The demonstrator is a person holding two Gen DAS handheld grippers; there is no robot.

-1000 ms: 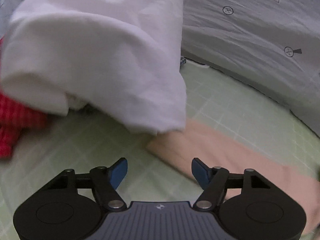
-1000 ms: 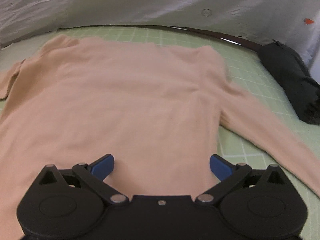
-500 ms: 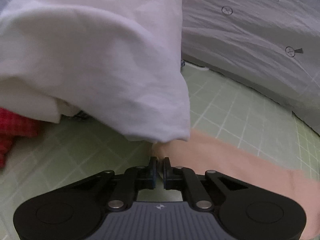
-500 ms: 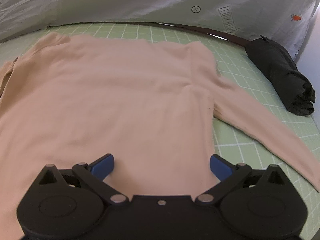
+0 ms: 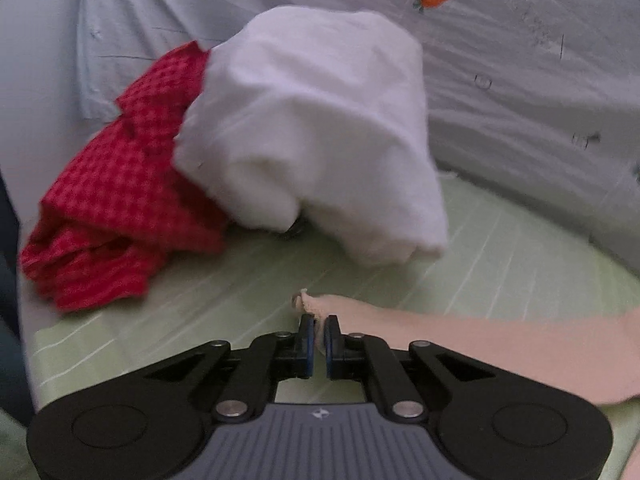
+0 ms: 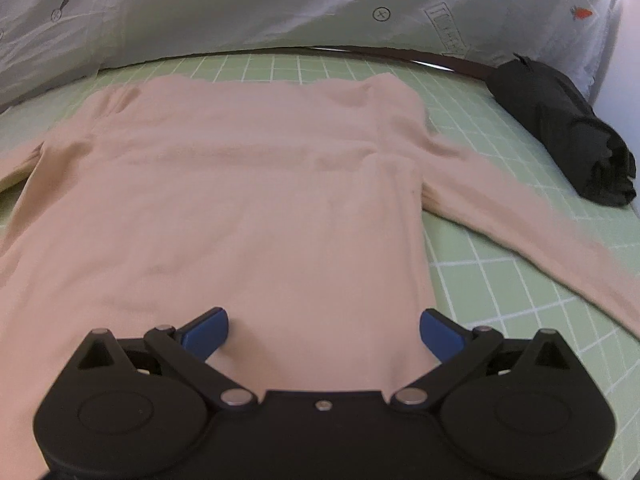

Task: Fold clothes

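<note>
Left gripper (image 5: 316,326) pinches sweater (image 6: 240,208) cuff (sleeve stretching rightward)

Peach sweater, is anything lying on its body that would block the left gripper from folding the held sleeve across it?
Nothing visible. The left gripper pinches the sleeve cuff; the peach sweater lies flat and bare. The black bundle sits off to the right.

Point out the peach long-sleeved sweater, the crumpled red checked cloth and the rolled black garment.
peach long-sleeved sweater (image 6: 248,208), right wrist view, middle of its body.
crumpled red checked cloth (image 5: 120,200), left wrist view, its upper fold.
rolled black garment (image 6: 560,128), right wrist view, middle of the roll.
</note>
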